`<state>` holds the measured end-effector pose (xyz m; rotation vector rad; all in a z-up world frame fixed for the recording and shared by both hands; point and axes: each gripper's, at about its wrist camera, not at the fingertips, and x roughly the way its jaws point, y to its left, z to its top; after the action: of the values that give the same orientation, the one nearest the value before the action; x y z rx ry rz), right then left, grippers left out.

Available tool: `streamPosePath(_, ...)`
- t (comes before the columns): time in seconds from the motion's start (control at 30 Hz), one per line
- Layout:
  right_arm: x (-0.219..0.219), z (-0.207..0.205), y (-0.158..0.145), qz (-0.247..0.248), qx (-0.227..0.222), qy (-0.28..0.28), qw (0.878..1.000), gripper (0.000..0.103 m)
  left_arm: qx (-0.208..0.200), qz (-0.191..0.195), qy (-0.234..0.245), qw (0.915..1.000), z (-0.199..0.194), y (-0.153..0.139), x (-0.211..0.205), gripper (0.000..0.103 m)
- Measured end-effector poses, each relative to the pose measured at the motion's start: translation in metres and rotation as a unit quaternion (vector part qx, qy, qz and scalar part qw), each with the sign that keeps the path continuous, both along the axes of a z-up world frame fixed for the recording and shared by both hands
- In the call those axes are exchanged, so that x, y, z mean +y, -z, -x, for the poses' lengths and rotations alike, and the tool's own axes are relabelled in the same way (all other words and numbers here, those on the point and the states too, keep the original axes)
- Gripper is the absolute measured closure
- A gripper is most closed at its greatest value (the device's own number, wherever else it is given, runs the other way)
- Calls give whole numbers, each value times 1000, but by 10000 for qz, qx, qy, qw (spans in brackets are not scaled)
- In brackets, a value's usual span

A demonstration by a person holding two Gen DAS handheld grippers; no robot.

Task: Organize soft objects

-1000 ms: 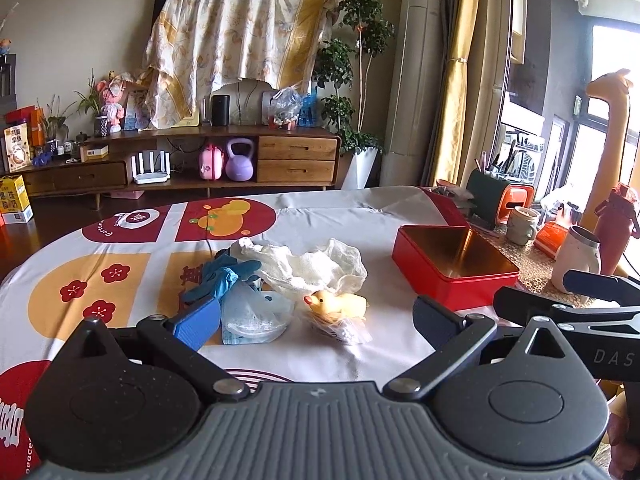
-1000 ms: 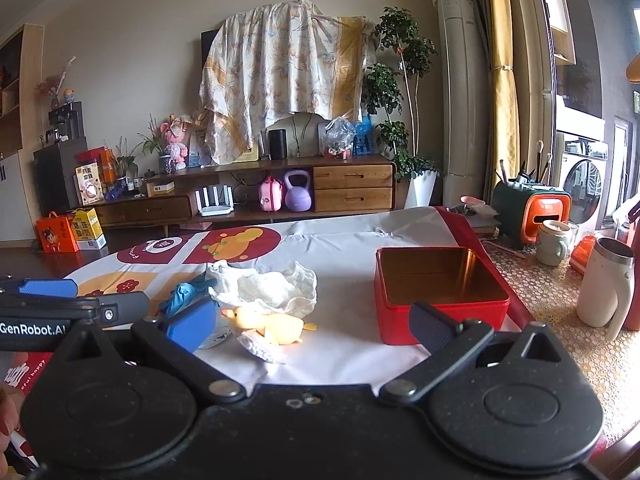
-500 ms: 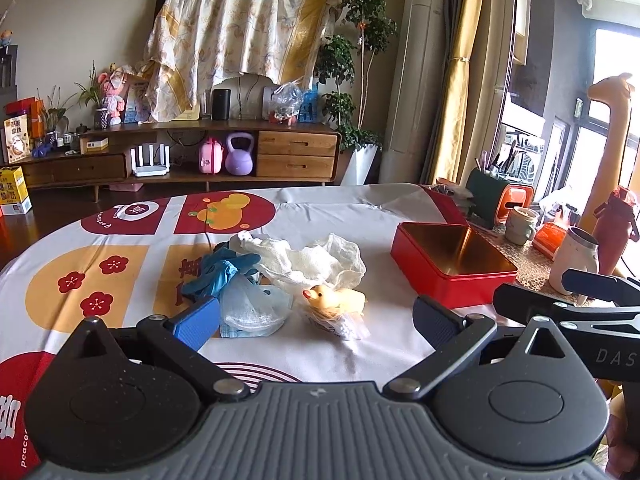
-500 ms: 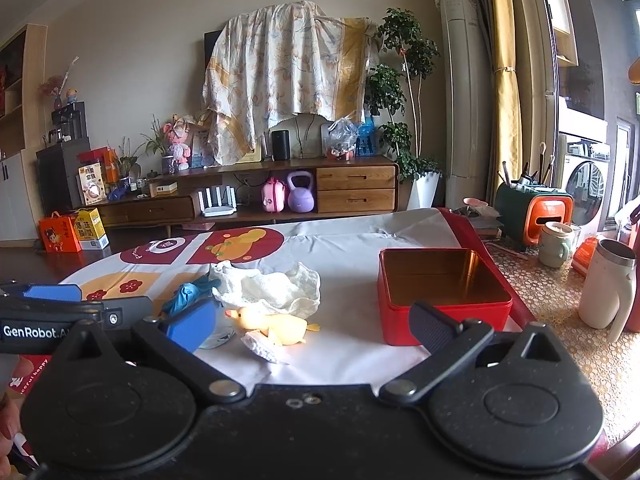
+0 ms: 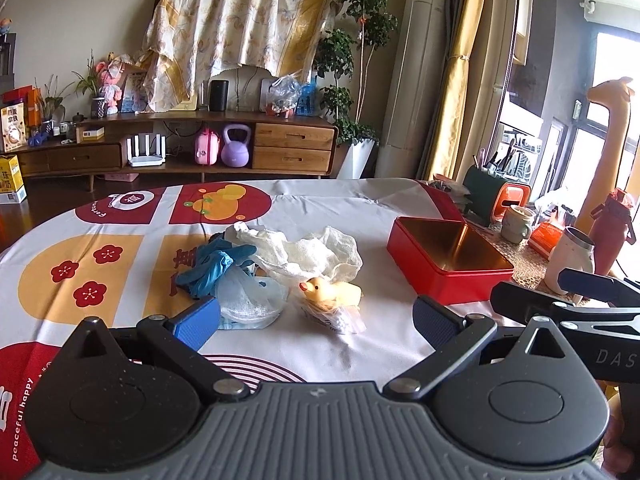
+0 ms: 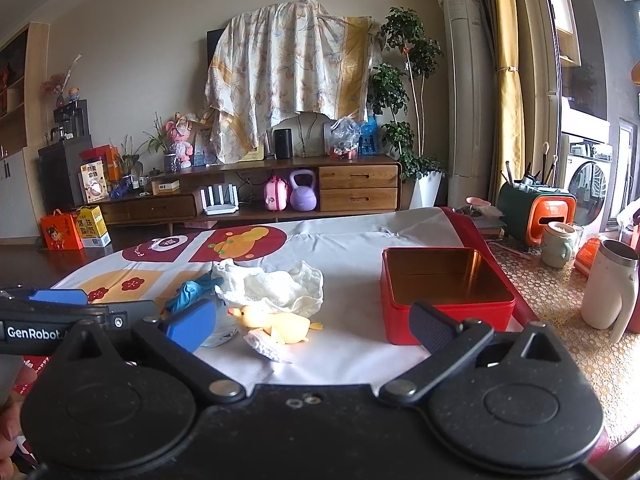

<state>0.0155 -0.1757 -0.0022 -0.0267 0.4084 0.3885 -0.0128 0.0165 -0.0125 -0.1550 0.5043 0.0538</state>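
Your left gripper (image 5: pixel 316 320) hangs above the near edge of the table (image 5: pixel 120 272) with its jaws spread wide and nothing between them; your right gripper (image 6: pixel 312 324) is the same — wide and empty.

Take the red tin (image 5: pixel 448 256) as your landmark. It sits open, and what shows of its inside is bare metal. The soft things lie in a loose heap to its left, clear of it, on the printed cloth. The yellow duck (image 5: pixel 328 290) is the piece of the heap nearest the tin, beak pointing away from it, resting on a small clear bag (image 5: pixel 340 320). Just behind the duck is a crumpled white cloth (image 5: pixel 304 252). Farther from the tin, touching that cloth, are the blue gloves (image 5: pixel 212 266), and in front of them a pale filmy bundle (image 5: pixel 248 300) — you can't tell what it is made of.

On the tin's other side stand a white tumbler (image 6: pixel 608 288) and a mug (image 6: pixel 558 244), apart from it.
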Motion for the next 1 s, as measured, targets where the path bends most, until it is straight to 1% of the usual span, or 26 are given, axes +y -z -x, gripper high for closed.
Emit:
streamPosePath(0.27,6,-5,5,24,100,-58,9999,0,84,57,-30,9999,-5,5,5,0)
streamPosePath(0.5,5,-24,15,69,194,-193,9996,0,206,57,-184,9996,-21,14,16,0)
streamPosePath(0.57,4,-31,18,70,208,-241,9995,1,263,0,-187,9995,-29,19,20,0)
streamPosePath(0.67,4,-42,24,58,288,-403,9988,2,334,-171,-287,9989,-42,25,25,0)
streamPosePath(0.73,6,-50,28,108,342,-537,9979,2,312,-145,-381,9987,-49,30,31,0)
streamPosePath(0.8,9,-58,33,199,406,-690,9966,4,264,-132,-466,9985,-56,35,37,0)
streamPosePath(0.9,14,-69,39,291,490,-912,9942,7,425,-228,-596,9971,-75,41,47,0)
streamPosePath(1.0,20,-81,41,361,509,-1071,9923,8,538,-119,-745,9957,-92,46,61,0)
